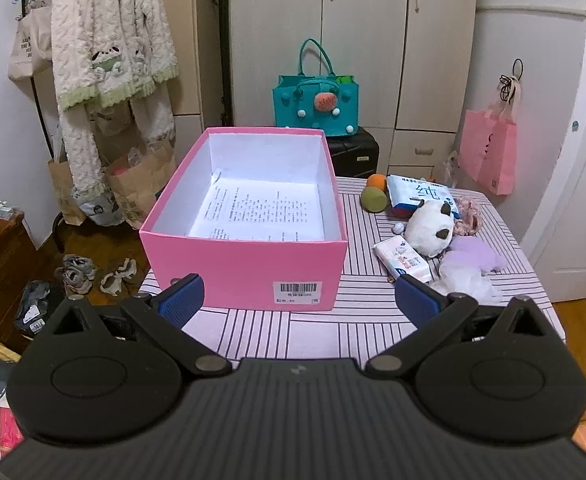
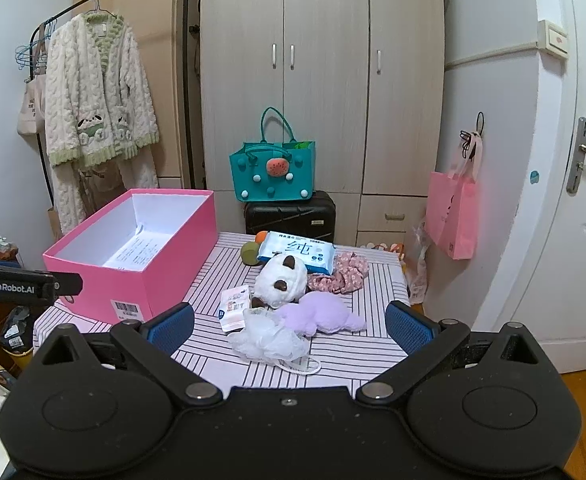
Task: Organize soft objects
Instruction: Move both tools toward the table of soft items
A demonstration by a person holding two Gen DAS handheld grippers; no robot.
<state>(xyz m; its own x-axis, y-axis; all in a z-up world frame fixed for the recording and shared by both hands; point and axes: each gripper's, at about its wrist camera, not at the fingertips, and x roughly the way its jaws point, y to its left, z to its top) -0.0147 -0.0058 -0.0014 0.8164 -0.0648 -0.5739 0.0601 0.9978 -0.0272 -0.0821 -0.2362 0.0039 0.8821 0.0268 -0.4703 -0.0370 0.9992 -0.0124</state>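
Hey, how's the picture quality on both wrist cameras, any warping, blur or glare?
Left wrist view: strong fisheye bending of the door edge, sharp pink box, even indoor light, no glare. Right wrist view: the same bowing on the wardrobe, dark corners, dust specks visible on the right gripper, soft shadows only.

Box (image 1: 245, 268): stood on the table (image 1: 301, 332), left part; a printed sheet (image 1: 261, 212) lay inside on its floor. Right of the box, in a cluster: plush toy (image 1: 429, 228); tissue pack (image 1: 403, 260) before the toy; wipes pack (image 1: 421, 194) and two balls (image 1: 375, 196) behind it; mesh sponge (image 1: 467, 278) nearest the front edge. Handbag (image 1: 315, 106) on a suitcase (image 1: 353, 152), behind the box.
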